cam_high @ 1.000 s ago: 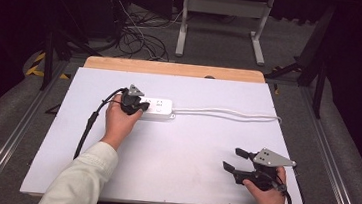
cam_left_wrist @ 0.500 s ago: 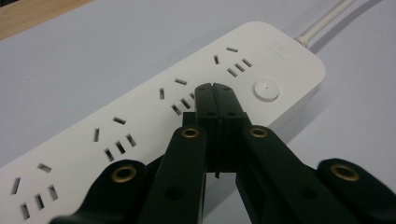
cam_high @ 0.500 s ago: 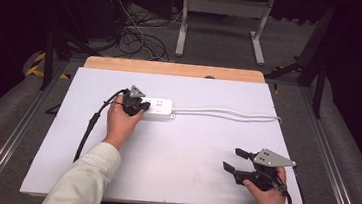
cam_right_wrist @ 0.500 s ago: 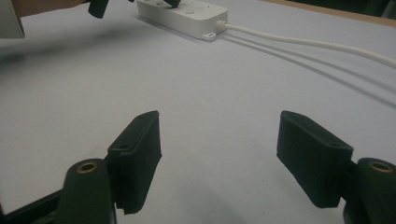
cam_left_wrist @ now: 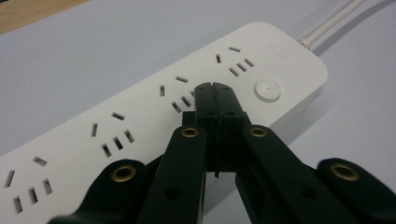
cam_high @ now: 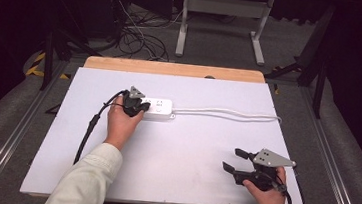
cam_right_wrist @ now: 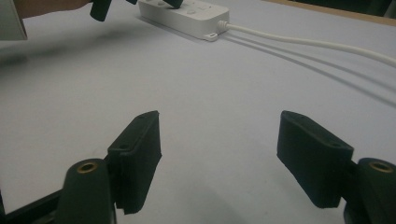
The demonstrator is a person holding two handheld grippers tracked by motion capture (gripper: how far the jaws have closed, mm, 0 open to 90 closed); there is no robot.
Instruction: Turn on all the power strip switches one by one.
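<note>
Our left gripper (cam_left_wrist: pixel 212 88) has its jaws closed tight together, tips down on the strip (cam_left_wrist: pixel 154 100) just at 8 o'clock of its round button (cam_left_wrist: pixel 267 89), likely to press it. The strip lies toward 10 o'clock on the table (cam_high: pixel 187 168). Our right gripper (cam_high: pixel 236 160) idles at 5 o'clock, jaws wide, holding nothing.

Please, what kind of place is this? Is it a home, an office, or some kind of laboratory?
Probably a lab or recording workspace, not a home. A plain white table holds just a white power strip; a person works with handheld grippers, left gripper on the strip. Loose cables lie on the dark floor behind, by a metal stand.
</note>
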